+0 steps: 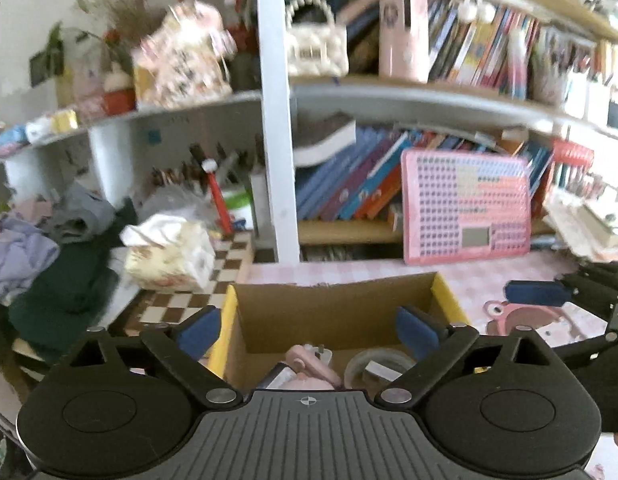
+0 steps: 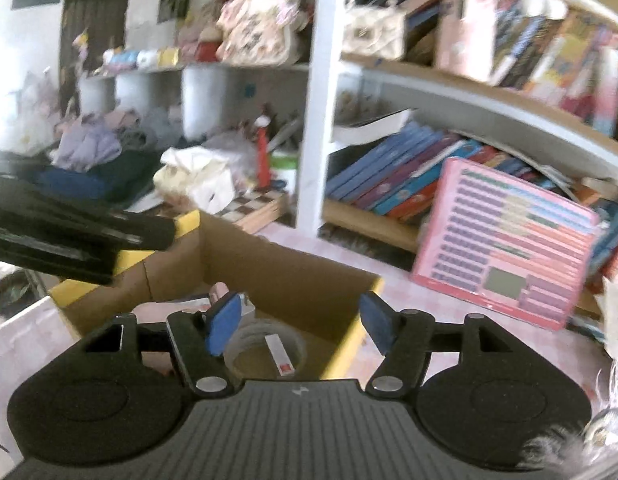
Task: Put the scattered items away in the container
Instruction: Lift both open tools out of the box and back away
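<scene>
Cardboard box [image 1: 333,312], open-topped, yellow rim: stood at lower centre of both wrist views on a pink checked surface [image 1: 489,276]. Contents: a roll of clear tape [image 2: 265,344] with a small white and red stick [image 2: 279,354] lying across its ring; a pink item [image 1: 309,364] beside it, too blurred to identify.

Left hand-held gripper [image 1: 309,332]: jaws spread wide, blue pads [image 1: 199,332] apart over the box opening, nothing between them.

Right hand-held gripper [image 2: 299,322]: jaws parted at a moderate width above the tape roll, nothing held.

Pink board [image 1: 467,208] with rows of buttons: leaned against the bookshelf [image 1: 389,96], right of centre, behind the box.

Checkered board [image 1: 189,300]: left of the box, carrying a tissue pack [image 1: 169,252].

Pile of clothes [image 1: 49,256]: far left of the left wrist view.
</scene>
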Available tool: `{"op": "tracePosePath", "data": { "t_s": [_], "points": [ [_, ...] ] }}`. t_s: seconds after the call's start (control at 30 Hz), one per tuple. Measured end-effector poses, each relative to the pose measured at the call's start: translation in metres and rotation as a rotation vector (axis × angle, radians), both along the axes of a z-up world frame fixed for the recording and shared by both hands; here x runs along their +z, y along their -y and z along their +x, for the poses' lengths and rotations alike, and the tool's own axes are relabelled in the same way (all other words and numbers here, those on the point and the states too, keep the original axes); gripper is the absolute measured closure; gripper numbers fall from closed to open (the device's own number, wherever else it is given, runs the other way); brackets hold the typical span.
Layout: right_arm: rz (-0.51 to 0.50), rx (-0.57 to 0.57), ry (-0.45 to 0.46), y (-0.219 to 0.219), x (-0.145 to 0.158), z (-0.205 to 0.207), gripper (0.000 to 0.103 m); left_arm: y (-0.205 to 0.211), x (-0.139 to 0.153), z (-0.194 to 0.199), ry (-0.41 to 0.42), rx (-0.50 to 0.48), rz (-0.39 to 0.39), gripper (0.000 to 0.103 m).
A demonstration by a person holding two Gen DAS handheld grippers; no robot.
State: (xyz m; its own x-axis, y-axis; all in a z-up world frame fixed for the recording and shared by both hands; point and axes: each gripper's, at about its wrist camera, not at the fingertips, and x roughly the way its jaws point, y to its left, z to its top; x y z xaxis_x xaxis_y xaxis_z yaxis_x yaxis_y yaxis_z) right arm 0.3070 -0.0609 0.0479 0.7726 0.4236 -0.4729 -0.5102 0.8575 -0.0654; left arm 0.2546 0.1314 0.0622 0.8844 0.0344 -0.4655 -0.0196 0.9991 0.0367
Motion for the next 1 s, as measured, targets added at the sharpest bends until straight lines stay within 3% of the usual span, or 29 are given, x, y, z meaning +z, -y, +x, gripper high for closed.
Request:
{"op": "tracePosePath", "data": {
  "t_s": [0.17,0.27,0.43,0.6,0.73,1.0],
  "points": [
    [0.024,-0.088,-0.025,0.026,-0.005,-0.050,0.035,-0.001,-0.001,-0.057,0.035,0.041,-0.020,0.004],
    [0.030,-0.143,-0.027,0.036,-0.009,-0.081,0.034,-0.001,-0.009,-0.089,0.024,0.060,-0.062,0.004],
    [0.056,-0.230,-0.025,0.053,-0.013,-0.134,0.029,0.015,-0.023,-0.138,0.016,0.076,-0.069,0.004],
    [0.058,-0.339,-0.028,0.072,-0.022,-0.193,0.026,0.030,-0.042,-0.180,-0.014,0.079,-0.138,0.004],
    [0.039,-0.378,-0.047,0.080,-0.029,-0.223,0.022,0.043,-0.046,-0.193,-0.039,0.055,-0.108,0.004],
    [0.038,-0.396,0.011,0.092,-0.013,-0.235,0.011,0.056,-0.025,-0.203,0.022,0.032,0.018,0.000]
  ]
}}
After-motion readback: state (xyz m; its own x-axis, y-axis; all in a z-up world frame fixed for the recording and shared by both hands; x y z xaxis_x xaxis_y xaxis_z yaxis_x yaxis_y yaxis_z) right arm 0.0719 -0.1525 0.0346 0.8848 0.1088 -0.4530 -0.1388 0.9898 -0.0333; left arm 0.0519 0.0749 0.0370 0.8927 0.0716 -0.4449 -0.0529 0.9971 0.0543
